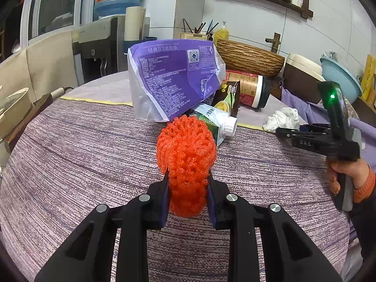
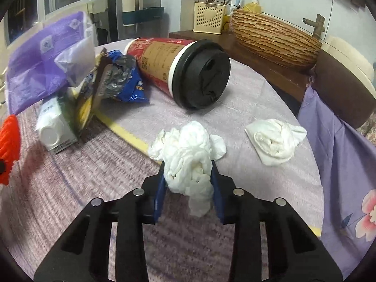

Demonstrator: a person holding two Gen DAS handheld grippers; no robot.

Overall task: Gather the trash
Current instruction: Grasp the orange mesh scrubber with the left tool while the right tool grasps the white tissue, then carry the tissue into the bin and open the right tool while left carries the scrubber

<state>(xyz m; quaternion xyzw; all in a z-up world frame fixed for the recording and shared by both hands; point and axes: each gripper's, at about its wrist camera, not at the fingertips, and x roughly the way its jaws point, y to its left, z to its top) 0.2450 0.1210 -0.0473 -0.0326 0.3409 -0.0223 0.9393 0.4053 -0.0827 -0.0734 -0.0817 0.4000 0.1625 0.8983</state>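
My left gripper [image 1: 187, 175] is shut on an orange foam fruit net [image 1: 186, 150], held just above the purple striped tablecloth [image 1: 82, 155]. My right gripper [image 2: 188, 164] is shut on a crumpled white tissue [image 2: 188, 150] that bulges out above its blue pads. A second crumpled tissue [image 2: 275, 141] lies to its right on the cloth. Beyond lie a purple tissue-pack wrapper [image 1: 174, 80], a small drink carton with a white cap [image 1: 218, 119], a blue snack wrapper [image 2: 127, 80] and a red paper cup with a black lid [image 2: 183, 70] on its side.
A woven brown basin [image 2: 275, 40], a cream utensil holder [image 2: 208, 17] and a wooden counter [image 2: 258, 63] stand behind the table. A water dispenser [image 1: 101, 44] is at the back left. A hand [image 1: 350, 174] holds the right gripper at the table's right edge.
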